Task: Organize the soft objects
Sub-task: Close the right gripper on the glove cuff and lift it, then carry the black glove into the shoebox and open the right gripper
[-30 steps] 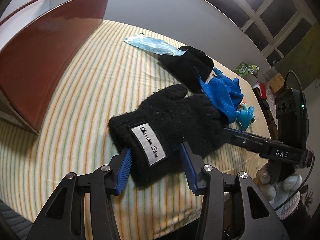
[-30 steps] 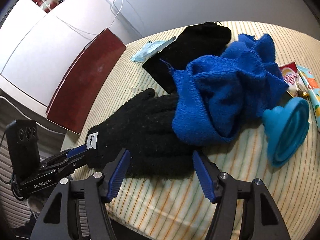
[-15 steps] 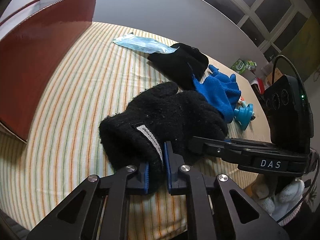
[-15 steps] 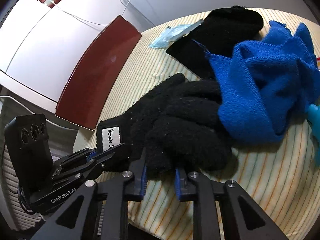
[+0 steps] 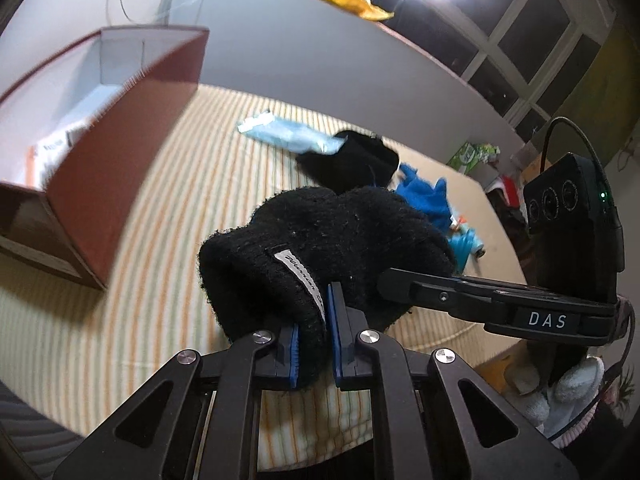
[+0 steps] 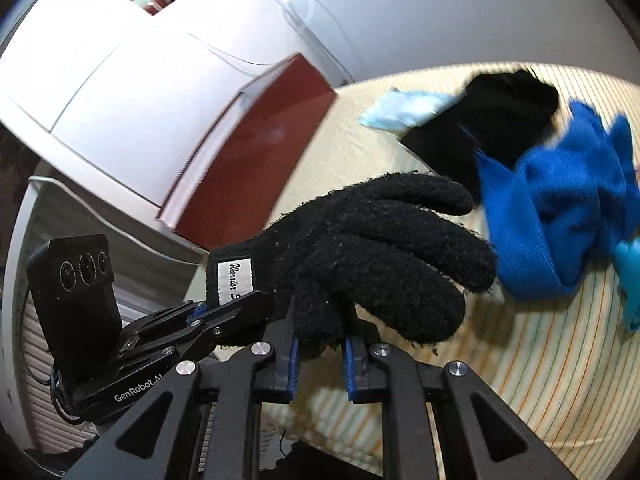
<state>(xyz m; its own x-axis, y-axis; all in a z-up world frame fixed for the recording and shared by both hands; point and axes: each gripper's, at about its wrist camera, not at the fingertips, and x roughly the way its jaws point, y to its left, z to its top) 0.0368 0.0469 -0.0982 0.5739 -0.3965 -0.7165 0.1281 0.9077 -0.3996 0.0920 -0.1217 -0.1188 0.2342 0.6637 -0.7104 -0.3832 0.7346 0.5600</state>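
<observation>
Red box (image 5: 120, 184) is sitting open at far left on the striped table (image 5: 168, 208); its white inside is coming into the left wrist view, which 1.0 s ago showed only its red wall.

Black glove (image 5: 332, 240) is now being carried clear of the cloth. Left gripper (image 5: 314, 334) is pinching the cuff, fingers narrow with the labelled cuff bunched between the blue pads; 1.0 s ago they were standing wide on either side of a flat glove. Right gripper (image 6: 320, 354) is likewise closed narrow on the palm edge of the glove (image 6: 368, 256), glove fingers drooping free; it too was open 1.0 s ago.

Judgement: grasp secured at both ends, lift under way, box is the likely destination.

Further right, staying on the table: pale blue face mask (image 5: 288, 138), second black glove (image 5: 356, 160), blue cloth (image 6: 560, 212), teal item (image 6: 630, 280) at the edge. Background blur suggests both grippers are moving.
</observation>
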